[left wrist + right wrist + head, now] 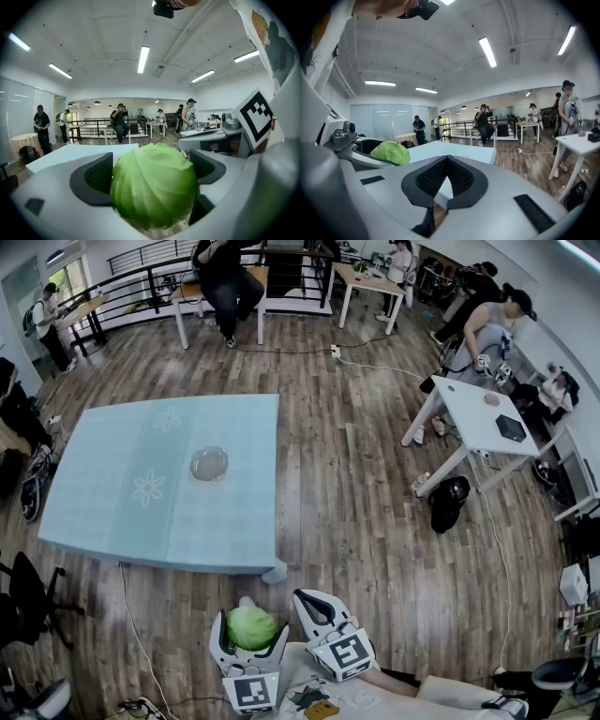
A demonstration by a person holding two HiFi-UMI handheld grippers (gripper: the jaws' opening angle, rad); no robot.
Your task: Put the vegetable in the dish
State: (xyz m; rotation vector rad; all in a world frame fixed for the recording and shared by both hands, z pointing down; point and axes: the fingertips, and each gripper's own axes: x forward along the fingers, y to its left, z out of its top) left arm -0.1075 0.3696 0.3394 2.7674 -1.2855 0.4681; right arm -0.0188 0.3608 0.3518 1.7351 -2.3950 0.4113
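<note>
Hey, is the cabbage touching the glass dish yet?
Apart. The head view shows the cabbage gripped in the left gripper out past the near edge of the blue table, while the glass dish sits mid-table.

Cabbage: we see a round leafy cabbage (251, 627), pale green.
Table: we see a cloth-covered table (112, 512), light blue, white flowers.

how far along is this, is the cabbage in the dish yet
Not yet. Done: the cabbage is picked up, clamped between the jaws of the left gripper and off any surface. In hand: the carry, with the grippers short of the near edge of the blue table. Left: reach the clear dish, which sits empty near the table's middle, and release the cabbage into it. The right gripper is shut and empty.
</note>
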